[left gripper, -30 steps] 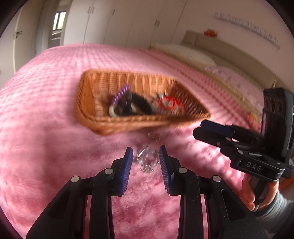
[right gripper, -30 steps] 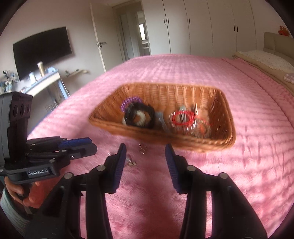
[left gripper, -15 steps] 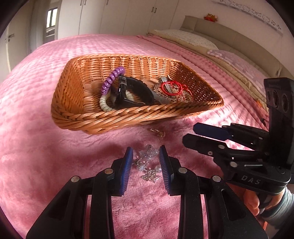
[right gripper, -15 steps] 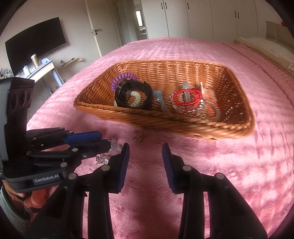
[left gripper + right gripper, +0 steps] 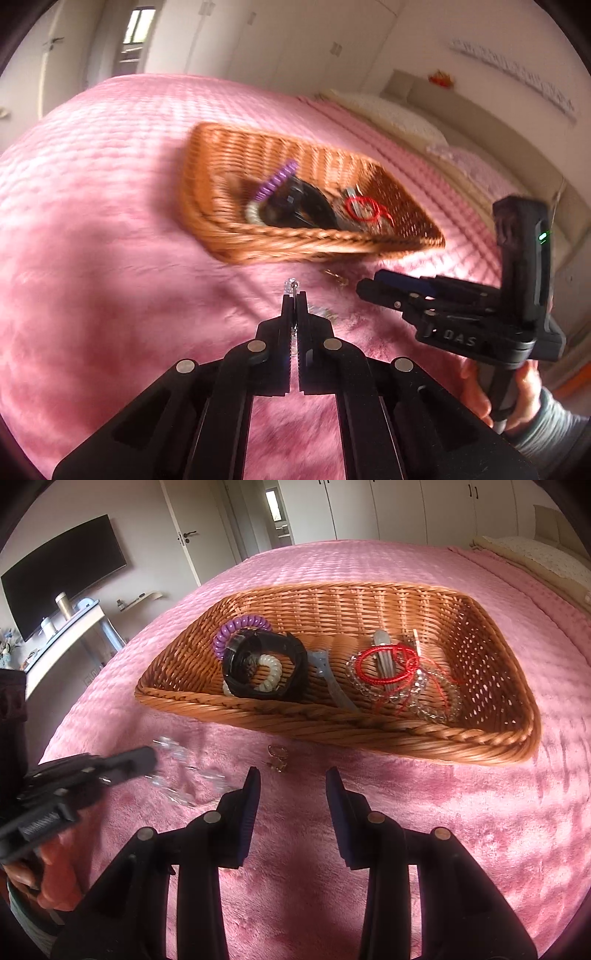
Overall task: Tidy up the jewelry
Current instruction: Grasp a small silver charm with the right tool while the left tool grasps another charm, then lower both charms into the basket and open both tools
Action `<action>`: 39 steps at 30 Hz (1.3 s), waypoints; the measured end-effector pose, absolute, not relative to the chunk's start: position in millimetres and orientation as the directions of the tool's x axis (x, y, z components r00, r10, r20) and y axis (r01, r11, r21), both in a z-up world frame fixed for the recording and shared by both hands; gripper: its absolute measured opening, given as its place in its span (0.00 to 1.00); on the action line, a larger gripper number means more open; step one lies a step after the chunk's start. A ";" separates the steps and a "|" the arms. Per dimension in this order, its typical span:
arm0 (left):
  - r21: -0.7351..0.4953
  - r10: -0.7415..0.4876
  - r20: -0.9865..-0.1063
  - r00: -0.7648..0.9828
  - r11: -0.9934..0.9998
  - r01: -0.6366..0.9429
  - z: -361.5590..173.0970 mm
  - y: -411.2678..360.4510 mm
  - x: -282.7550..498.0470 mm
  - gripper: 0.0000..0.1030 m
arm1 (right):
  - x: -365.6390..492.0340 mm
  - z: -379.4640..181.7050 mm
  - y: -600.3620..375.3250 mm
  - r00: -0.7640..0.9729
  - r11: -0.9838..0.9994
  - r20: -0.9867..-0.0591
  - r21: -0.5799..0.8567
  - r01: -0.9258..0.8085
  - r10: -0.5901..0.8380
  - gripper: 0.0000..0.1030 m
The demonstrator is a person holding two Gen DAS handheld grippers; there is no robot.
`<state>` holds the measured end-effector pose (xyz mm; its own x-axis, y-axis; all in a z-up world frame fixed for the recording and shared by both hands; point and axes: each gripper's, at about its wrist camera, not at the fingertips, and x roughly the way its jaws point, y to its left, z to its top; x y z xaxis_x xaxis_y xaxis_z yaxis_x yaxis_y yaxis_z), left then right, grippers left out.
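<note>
Where any lettering can be read, it is "DAS" in pale letters on the body of the right gripper, seen from the left wrist camera at about 3 o'clock, with a green light glowing on its upright block. That gripper is held by a bare hand low at 4 o'clock and points toward 9 o'clock; in its own view its jaws stand well apart with nothing between them. The left gripper is pinched almost closed on a clear crystal bracelet, one bead poking past the tips. Beyond it, at 12 o'clock, sits the wicker basket on the pink bedspread, holding a purple coil tie, a red cord and a black band. A small ring lies just before the basket.
</note>
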<state>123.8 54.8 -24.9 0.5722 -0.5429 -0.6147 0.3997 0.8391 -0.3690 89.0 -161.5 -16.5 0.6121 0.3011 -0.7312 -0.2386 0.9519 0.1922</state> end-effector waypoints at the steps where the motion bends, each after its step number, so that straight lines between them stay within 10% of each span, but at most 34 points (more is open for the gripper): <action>1: -0.379 -0.545 -0.607 0.578 0.838 0.393 -24.2 59.0 122.9 0.00 | 89.3 -16.6 -159.4 0.611 0.951 -0.732 0.189 -0.243 0.302 0.33; 39: -0.448 -0.661 -0.521 0.541 0.751 0.486 -4.7 47.5 109.6 0.00 | 28.3 3.5 -146.9 0.631 0.947 -0.717 0.139 -0.289 0.297 0.13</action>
<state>109.6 47.5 -4.7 0.5408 -0.6605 -0.5208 0.4857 0.7507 -0.4478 28.3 -146.9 3.5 0.6306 0.2973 -0.7169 -0.2887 0.9473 0.1390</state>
